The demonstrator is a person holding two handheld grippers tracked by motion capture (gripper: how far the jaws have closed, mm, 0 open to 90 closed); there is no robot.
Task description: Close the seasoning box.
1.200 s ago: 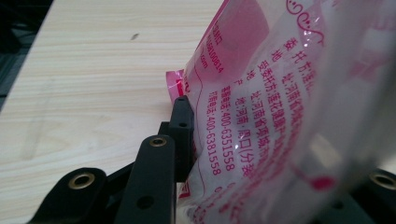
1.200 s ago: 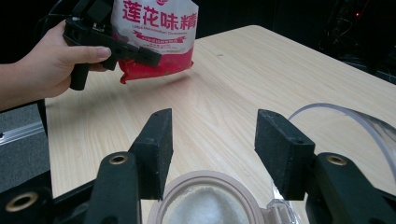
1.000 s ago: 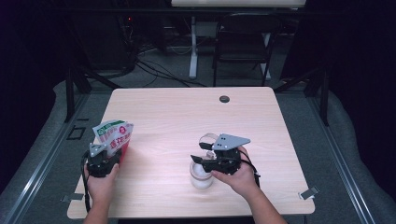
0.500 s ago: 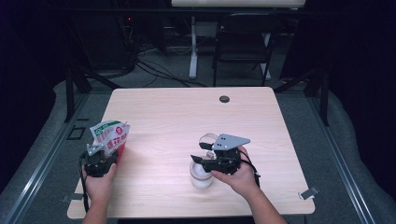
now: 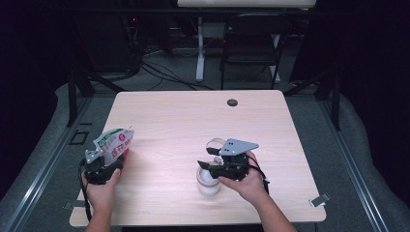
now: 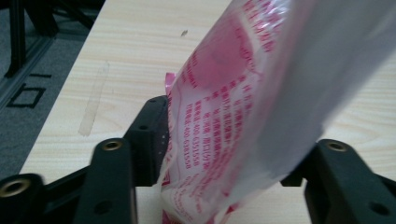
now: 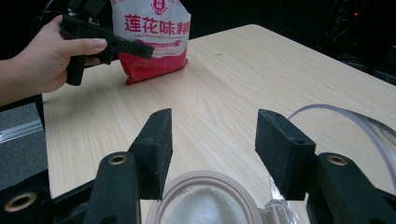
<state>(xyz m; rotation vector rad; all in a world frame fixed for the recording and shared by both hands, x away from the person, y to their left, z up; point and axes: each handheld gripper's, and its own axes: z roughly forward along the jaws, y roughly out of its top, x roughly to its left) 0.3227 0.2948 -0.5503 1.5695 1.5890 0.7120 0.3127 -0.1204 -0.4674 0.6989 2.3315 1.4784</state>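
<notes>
At the lower left of the high view the left gripper point(image 5: 107, 157) is clamped on the red and white plastic seasoning pouch with green print at its top point(image 5: 114, 143), and over the last second it has drawn the pouch a little toward the left edge of the pale wooden table point(image 5: 193, 121) and down the frame, so the bag now sits nearer the person's side than it did. In the left gripper view the crinkled pouch point(image 6: 261, 107) is pinched between the two black jaws, its lower corner hanging just above the wood. Right of centre, lower in the high view, the right gripper point(image 5: 209, 159) has not shifted: it hovers over the small round white jar holding white powder point(image 5: 208, 182), and in the right gripper view its jaws stand apart, gripping nothing, with the jar's beige rim point(image 7: 205, 184) below them and its clear flip lid point(image 7: 355, 126) swung open to the right. My reading is that the pouch is being readied for pouring (the open jar invites it), though it remains well apart from the jar, so the carry across is not yet done.
</notes>
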